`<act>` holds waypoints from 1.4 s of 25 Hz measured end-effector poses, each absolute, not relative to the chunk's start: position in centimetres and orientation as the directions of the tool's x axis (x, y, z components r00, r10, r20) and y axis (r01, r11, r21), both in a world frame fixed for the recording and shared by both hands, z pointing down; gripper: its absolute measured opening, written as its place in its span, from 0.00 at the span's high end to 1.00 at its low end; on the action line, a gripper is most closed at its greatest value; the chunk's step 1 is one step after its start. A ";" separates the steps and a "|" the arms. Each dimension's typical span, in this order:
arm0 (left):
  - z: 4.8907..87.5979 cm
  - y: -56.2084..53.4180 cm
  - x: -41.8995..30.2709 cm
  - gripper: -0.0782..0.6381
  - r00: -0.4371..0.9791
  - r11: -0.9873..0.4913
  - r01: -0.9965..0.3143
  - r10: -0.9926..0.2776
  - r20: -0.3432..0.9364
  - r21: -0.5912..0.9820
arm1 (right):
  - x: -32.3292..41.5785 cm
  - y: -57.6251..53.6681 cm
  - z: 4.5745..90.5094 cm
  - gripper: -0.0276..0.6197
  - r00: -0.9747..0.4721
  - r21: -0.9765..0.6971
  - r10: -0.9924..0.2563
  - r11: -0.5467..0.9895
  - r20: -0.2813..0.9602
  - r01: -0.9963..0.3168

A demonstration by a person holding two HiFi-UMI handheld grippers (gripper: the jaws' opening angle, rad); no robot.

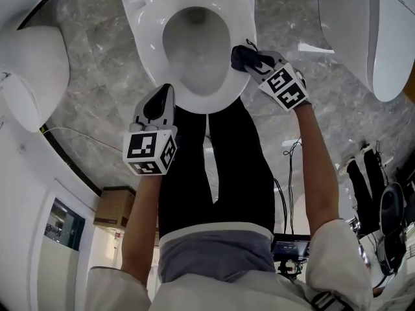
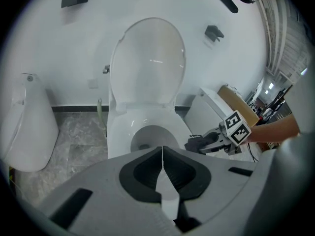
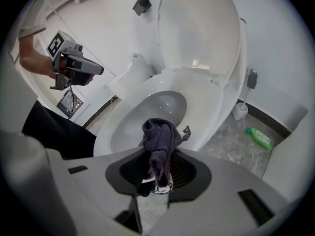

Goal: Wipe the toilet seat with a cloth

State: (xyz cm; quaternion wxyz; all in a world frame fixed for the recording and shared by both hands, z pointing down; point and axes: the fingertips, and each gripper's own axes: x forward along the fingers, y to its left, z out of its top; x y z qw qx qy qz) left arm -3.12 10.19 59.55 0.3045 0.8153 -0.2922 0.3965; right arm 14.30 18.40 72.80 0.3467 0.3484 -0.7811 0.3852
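A white toilet stands with its lid (image 2: 148, 63) raised and its seat (image 1: 150, 36) down around the bowl. My right gripper (image 1: 254, 62) is shut on a dark grey cloth (image 1: 242, 57), bunched at the seat's right rim. In the right gripper view the cloth (image 3: 160, 142) hangs out of the jaws just above the seat (image 3: 206, 102). My left gripper (image 1: 157, 103) is shut with nothing in it, hovering near the seat's front left edge. In the left gripper view the right gripper (image 2: 209, 142) and cloth (image 2: 195, 142) show at the seat's right side.
A second white fixture (image 1: 29, 76) stands at the left and another (image 1: 369, 31) at the right. A toilet brush holder (image 3: 240, 110) and a green bottle (image 3: 259, 137) stand on the grey marble floor (image 1: 97, 102). A cardboard box (image 1: 114, 207) sits nearby.
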 end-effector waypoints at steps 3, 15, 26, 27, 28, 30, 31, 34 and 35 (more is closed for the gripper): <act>59.4 9.6 -3.2 0.87 0.511 -0.630 -0.731 -0.254 0.821 0.260 | 15.1 16.8 72.7 0.80 -0.509 -0.347 -0.278 0.470 0.815 -0.812; 59.0 8.7 -5.0 0.87 0.506 -0.597 -0.757 -0.274 0.818 0.267 | 17.0 8.7 72.7 0.80 -0.420 -0.218 -0.327 0.508 0.846 -0.833; 59.3 8.6 -7.3 0.87 0.502 -0.571 -0.768 -0.258 0.825 0.289 | 14.4 3.0 73.7 0.80 -0.346 -0.156 -0.384 0.445 0.856 -0.882; 59.3 8.5 -7.5 0.87 0.501 -0.567 -0.771 -0.258 0.826 0.291 | 14.1 2.6 73.8 0.80 -0.346 -0.158 -0.386 0.441 0.855 -0.883; 59.2 8.3 -7.8 0.87 0.502 -0.563 -0.773 -0.259 0.825 0.293 | 13.7 2.2 73.8 0.80 -0.349 -0.162 -0.388 0.439 0.853 -0.884; 59.1 7.8 -8.1 0.87 0.508 -0.557 -0.774 -0.264 0.820 0.300 | 13.0 1.4 73.8 0.80 -0.363 -0.169 -0.390 0.450 0.846 -0.877; 58.9 7.6 -8.3 0.87 0.513 -0.554 -0.774 -0.266 0.816 0.306 | 12.8 1.1 73.7 0.80 -0.367 -0.169 -0.390 0.457 0.844 -0.873; 58.4 7.2 -9.1 0.87 0.522 -0.551 -0.772 -0.267 0.810 0.316 | 12.0 0.5 72.5 0.80 -0.373 -0.172 -0.407 0.451 0.834 -0.876; 58.2 7.0 -9.3 0.87 0.525 -0.553 -0.770 -0.269 0.807 0.317 | 11.8 0.3 72.0 0.80 -0.375 -0.179 -0.417 0.436 0.828 -0.882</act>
